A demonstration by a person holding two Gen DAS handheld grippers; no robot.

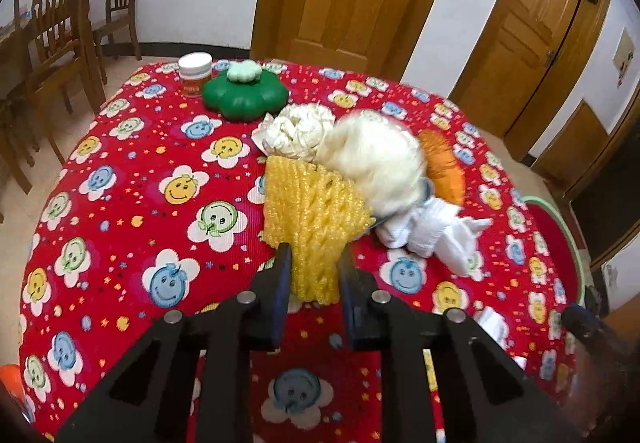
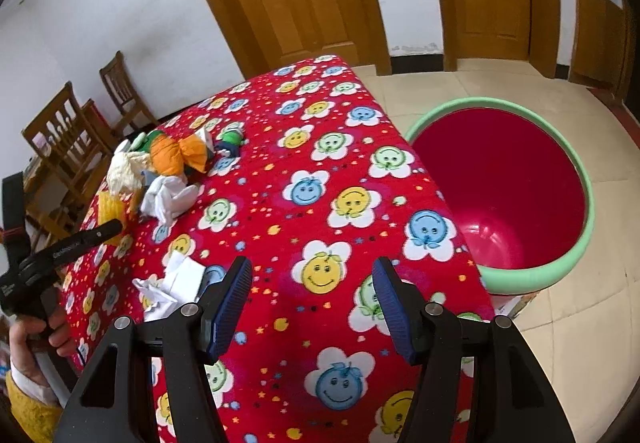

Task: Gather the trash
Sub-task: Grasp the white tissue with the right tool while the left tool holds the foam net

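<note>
Left gripper (image 1: 314,263) — fingers closed on the near end of the yellow foam net (image 1: 316,215); the rest of the net lies on the red tablecloth (image 1: 132,171). Behind the net, touching it: cream crumpled paper (image 1: 296,131), a blurred white wad (image 1: 376,159), an orange wrapper (image 1: 444,167) and white tissue (image 1: 432,231). A green flower-shaped box (image 1: 244,95) and a white-lidded jar (image 1: 195,74) stand at the far edge.

Right gripper (image 2: 312,307) — fingers wide apart, holding nothing, over the cloth. White paper scraps (image 2: 172,287) lie just left of it. Bin (image 2: 576,163) with green rim, red inside, stands on the floor beside the table.
</note>
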